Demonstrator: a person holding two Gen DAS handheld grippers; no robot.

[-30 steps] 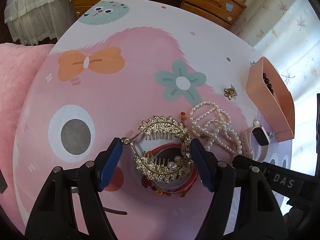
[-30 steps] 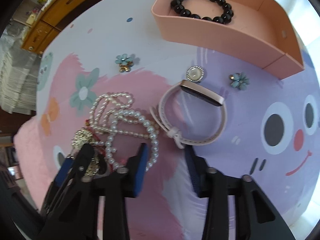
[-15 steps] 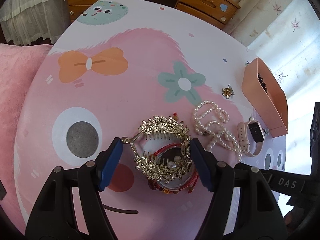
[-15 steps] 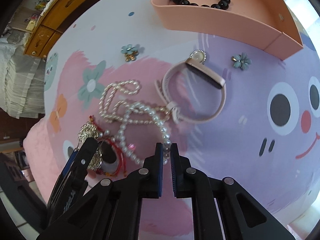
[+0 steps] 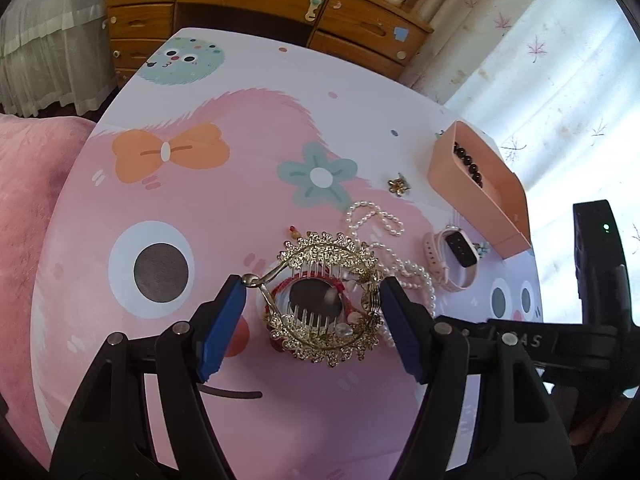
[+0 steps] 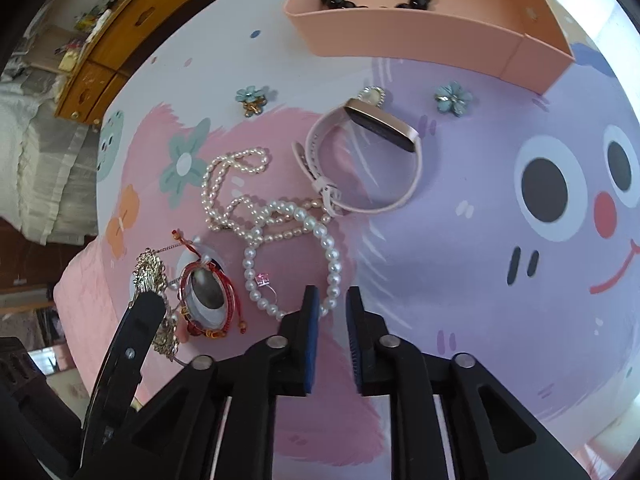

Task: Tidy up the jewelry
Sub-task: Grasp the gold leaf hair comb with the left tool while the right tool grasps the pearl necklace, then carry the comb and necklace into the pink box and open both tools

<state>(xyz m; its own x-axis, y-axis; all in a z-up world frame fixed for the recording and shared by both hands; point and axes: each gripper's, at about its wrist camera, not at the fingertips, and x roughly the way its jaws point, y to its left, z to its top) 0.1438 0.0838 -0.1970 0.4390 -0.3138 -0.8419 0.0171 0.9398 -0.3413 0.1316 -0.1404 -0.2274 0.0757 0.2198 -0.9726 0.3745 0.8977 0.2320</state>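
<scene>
Left claw (image 5: 312, 312) open wide, jaws flanking gold hair comb (image 5: 326, 304); right claw (image 6: 333, 322) slightly parted, empty, just right of comb, at pearl bracelet (image 6: 294, 256); pink tray (image 6: 404, 40) beyond comb.

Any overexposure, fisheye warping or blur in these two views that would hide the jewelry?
Left wrist view: the curtained window is blown out, edges bend, yet the gold filigree hair comb stays sharp. Right wrist view: glare washes the far right rim, but the white pearl bracelet and pink cardboard tray read clearly.
</scene>
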